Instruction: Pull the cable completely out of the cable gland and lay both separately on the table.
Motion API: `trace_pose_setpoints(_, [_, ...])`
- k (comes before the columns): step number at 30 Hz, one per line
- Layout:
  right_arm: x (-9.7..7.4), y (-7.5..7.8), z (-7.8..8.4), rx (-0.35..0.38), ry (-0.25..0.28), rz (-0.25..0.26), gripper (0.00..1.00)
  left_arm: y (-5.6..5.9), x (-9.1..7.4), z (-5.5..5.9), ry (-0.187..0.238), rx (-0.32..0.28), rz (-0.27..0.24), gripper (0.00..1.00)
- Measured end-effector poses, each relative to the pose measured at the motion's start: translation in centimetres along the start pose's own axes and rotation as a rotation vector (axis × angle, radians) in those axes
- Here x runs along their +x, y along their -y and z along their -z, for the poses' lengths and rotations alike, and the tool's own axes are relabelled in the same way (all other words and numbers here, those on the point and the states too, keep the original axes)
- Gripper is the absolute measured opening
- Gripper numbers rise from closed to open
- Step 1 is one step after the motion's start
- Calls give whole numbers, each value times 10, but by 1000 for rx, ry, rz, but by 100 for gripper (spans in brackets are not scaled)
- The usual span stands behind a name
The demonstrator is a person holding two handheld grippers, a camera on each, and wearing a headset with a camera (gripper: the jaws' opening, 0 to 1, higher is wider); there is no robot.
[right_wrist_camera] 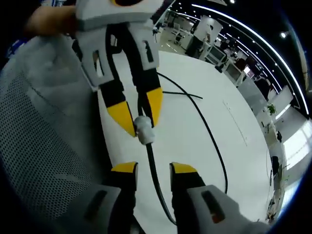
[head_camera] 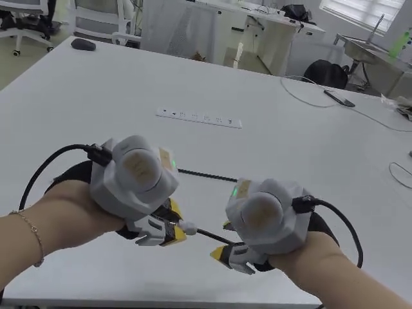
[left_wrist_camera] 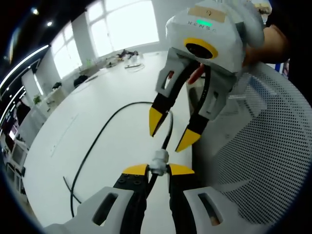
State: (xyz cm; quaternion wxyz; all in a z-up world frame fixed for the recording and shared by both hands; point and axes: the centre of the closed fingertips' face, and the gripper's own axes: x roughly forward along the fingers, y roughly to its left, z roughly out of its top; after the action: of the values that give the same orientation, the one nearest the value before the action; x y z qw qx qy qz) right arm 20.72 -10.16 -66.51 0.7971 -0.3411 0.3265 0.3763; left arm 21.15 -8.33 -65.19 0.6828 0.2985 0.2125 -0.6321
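Left gripper (left_wrist_camera: 159, 169) is clenched on the white cable gland (left_wrist_camera: 159, 160), with the yellow jaw tips pressed to either side of the fitting. The right gripper view confirms this, showing the gland (right_wrist_camera: 143, 127) pinched between those tips. Both tools are held low over the near part of the white table (head_camera: 257, 84), close together and facing each other.

Right gripper (right_wrist_camera: 154, 168) is released. Its jaws stand apart with the black cable (right_wrist_camera: 150, 161) running straight down the gap between them, and neither tip appears to touch it. The left gripper view shows the same thing, with the cable (left_wrist_camera: 168, 130) passing between the spread tips just beyond the gland.

In the head view the gland (head_camera: 187, 226) sits between the left gripper (head_camera: 168, 230) and the right gripper (head_camera: 226, 252), and a short stretch of cable bridges the two. The cable leaves the gland pointing directly at the right gripper, so its long axis lies along the line joining the two tools. The right hand is the nearer one to the free run of cable.

Judging from this, the cable is not yet out of the gland. The next move would be to close the right jaws on the cable and draw the hands apart along that line. A sideways pull might bind the cable in the fitting. How much cable sits behind the gland cannot be told.
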Motion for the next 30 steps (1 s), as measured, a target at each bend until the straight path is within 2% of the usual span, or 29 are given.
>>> trace_pose_setpoints(2, [0,-5,-6,-32,26,-15,22,1,0,-2,6,1,3,16])
trace_pose_setpoints(5, [-2,-3,-4,-57,21,-8,7,3,2,-3,5,12,12,16])
trace_pose_setpoints(7, [-2,-3,-3,-52,22,-12,4,3,1,-3,4,10,9,16])
trace_pose_setpoints(9, [-1,1,4,-57,-11,5,4,0,1,-1,-4,-2,0,16])
trace_pose_setpoints(14, [-2,15,40,1,-171,59,4,-7,-1,4,-21,-14,-21,16])
trace_pose_setpoints(15, [-4,21,53,14,-231,81,4,-8,-2,5,-25,-15,-26,16])
trace_pose_setpoints(17, [-7,27,70,20,-306,105,4,-8,-3,4,-20,-22,-27,16])
trace_pose_setpoints(18, [-8,28,74,28,-321,107,4,-8,-3,3,-17,-25,-26,16])
trace_pose_setpoints(20, [-6,24,72,37,-312,89,5,-7,-2,2,-14,-23,-26,16])
trace_pose_setpoints(21, [-1,16,64,25,-271,52,9,-7,-2,2,-18,-20,-25,16])
trace_pose_setpoints(23, [4,6,45,47,-185,18,25,-6,-1,3,-21,-17,-23,16])
trace_pose_setpoints(24, [6,1,29,55,-119,-8,33,-5,-1,3,-22,-16,-21,16])
trace_pose_setpoints(25, [5,-1,19,34,-77,-15,34,-4,-1,4,-22,-12,-18,16])
trace_pose_setpoints(26, [3,-2,5,-12,-23,-16,31,-4,-1,3,-20,-8,-18,16])
trace_pose_setpoints(27, [1,-3,-2,-39,5,-12,27,-3,-1,2,-18,-5,-15,16])
trace_pose_setpoints(29, [-1,-2,-10,-57,42,-1,21,-2,0,1,-12,-2,-12,16])
trace_pose_setpoints(30, [-3,-4,-10,-53,44,-5,19,-2,0,1,-11,0,-11,16])
